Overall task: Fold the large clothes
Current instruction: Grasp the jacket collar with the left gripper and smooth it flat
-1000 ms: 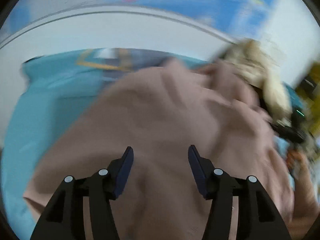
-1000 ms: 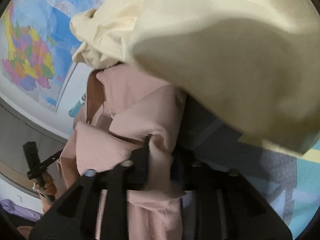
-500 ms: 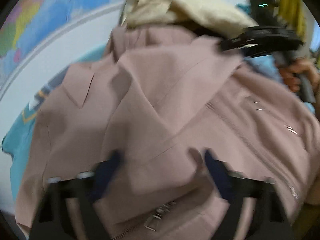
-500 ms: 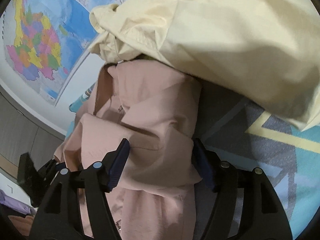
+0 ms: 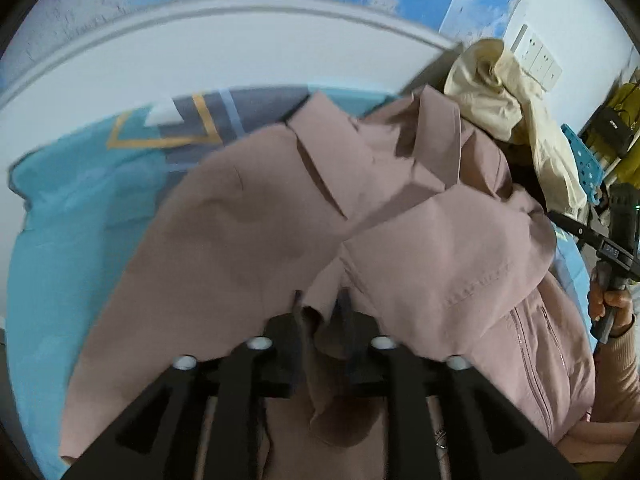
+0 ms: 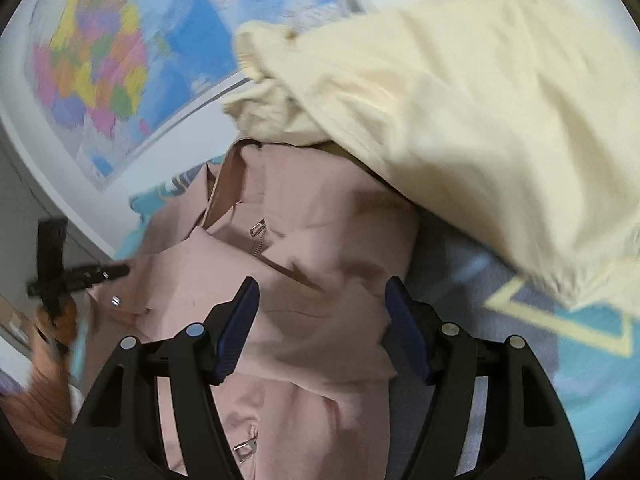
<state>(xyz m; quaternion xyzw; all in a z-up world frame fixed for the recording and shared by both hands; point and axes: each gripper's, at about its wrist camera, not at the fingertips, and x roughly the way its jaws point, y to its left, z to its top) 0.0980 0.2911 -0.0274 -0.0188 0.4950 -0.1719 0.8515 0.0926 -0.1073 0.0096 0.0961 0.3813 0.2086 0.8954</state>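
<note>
The left gripper [image 5: 320,320] has its fingertips buried in a fold of the pink jacket [image 5: 248,240]; its jaws are closing, with that cloth pinched between them. The right gripper [image 6: 320,324] hovers with jaws wide apart above the jacket, holding nothing. The jacket lies crumpled across the middle of the blue patterned cover [image 5: 56,216], zips showing, its lower edge cut off. A cream garment [image 6: 460,100] overlaps its upper right.
</note>
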